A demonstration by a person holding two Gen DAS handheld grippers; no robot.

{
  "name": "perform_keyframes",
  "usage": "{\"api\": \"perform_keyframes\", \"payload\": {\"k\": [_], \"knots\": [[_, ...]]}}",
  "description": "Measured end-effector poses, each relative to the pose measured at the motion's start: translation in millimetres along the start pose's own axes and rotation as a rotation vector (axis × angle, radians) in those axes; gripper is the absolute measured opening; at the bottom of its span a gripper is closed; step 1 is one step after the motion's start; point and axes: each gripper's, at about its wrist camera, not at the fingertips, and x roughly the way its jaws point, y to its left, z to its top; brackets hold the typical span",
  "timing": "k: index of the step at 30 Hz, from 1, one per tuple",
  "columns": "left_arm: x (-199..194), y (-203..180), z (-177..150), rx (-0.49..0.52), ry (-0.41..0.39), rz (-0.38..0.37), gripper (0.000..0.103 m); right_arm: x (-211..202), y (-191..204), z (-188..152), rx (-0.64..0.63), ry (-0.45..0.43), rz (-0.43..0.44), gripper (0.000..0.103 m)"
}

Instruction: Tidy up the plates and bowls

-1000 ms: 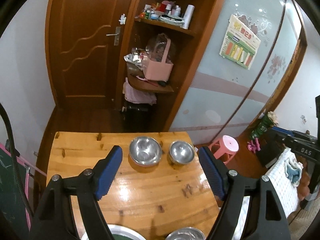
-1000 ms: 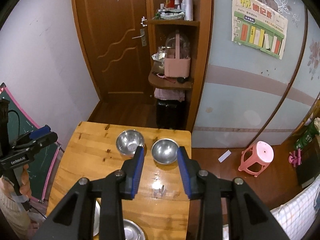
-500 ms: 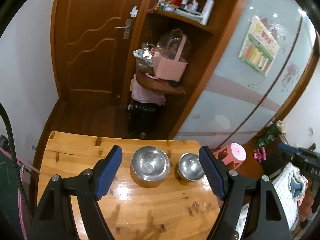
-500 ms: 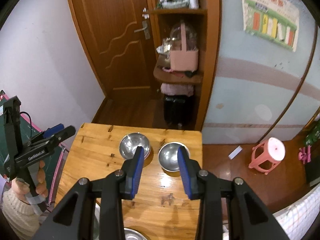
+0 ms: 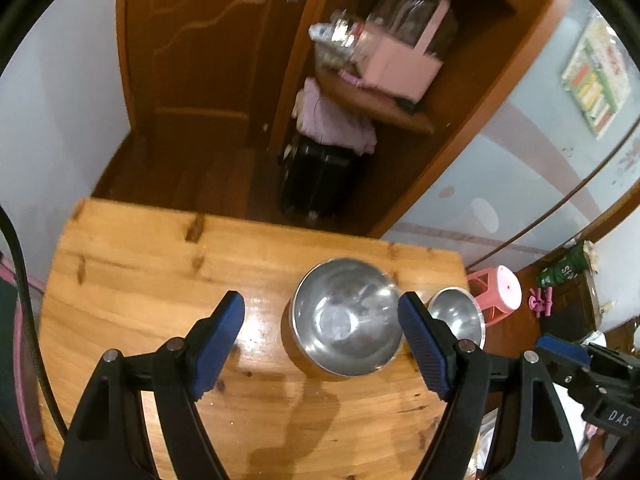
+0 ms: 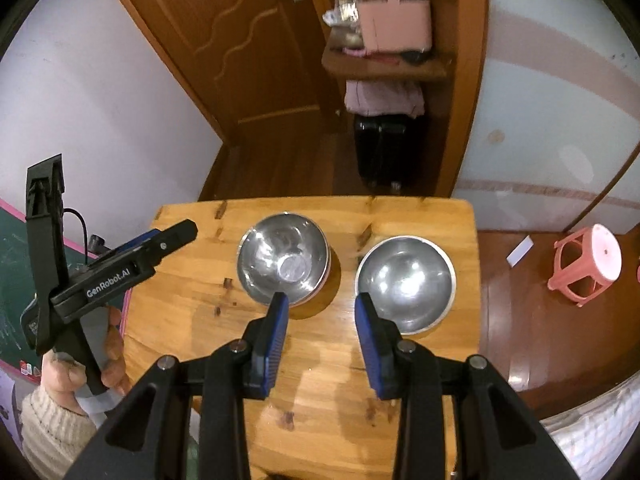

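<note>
I'm looking down on a glossy wooden table (image 6: 320, 368) with knots in the planks and rounded far corners, sitting on a dark wood floor (image 6: 516, 320). Two empty steel bowls rest on it side by side near the far edge, apart from each other: the left bowl (image 6: 285, 264) has a pinkish outer rim showing, and the right bowl (image 6: 405, 283) sits close to the table's right edge. On the floor right of the table I see a pink stool (image 6: 586, 266) and a white slip of paper (image 6: 520, 249).
</note>
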Motion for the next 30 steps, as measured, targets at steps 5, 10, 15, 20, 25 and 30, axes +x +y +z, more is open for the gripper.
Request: {"api": "perform_keyframes", "payload": {"k": [5, 10, 15, 20, 25, 30], "knots": [[42, 15, -6, -0.037, 0.074, -0.004, 0.078, 44, -6, 8, 0.047, 0.057, 0.021, 0.034], [72, 23, -7, -0.037, 0.111, -0.003, 0.078, 79, -9, 12, 0.091, 0.105, 0.067, 0.034], [94, 29, -8, -0.043, 0.143, -0.008, 0.078, 107, -6, 13, 0.093, 0.133, 0.063, 0.034], [110, 33, -10, -0.037, 0.171, -0.008, 0.076, 125, -3, 16, 0.098, 0.143, 0.063, 0.034], [118, 34, -10, -0.019, 0.189, -0.017, 0.074, 139, -4, 19, 0.105, 0.155, 0.028, 0.034], [131, 34, -9, -0.015, 0.229, -0.036, 0.058, 155, -9, 22, 0.119, 0.176, 0.011, 0.026]]}}
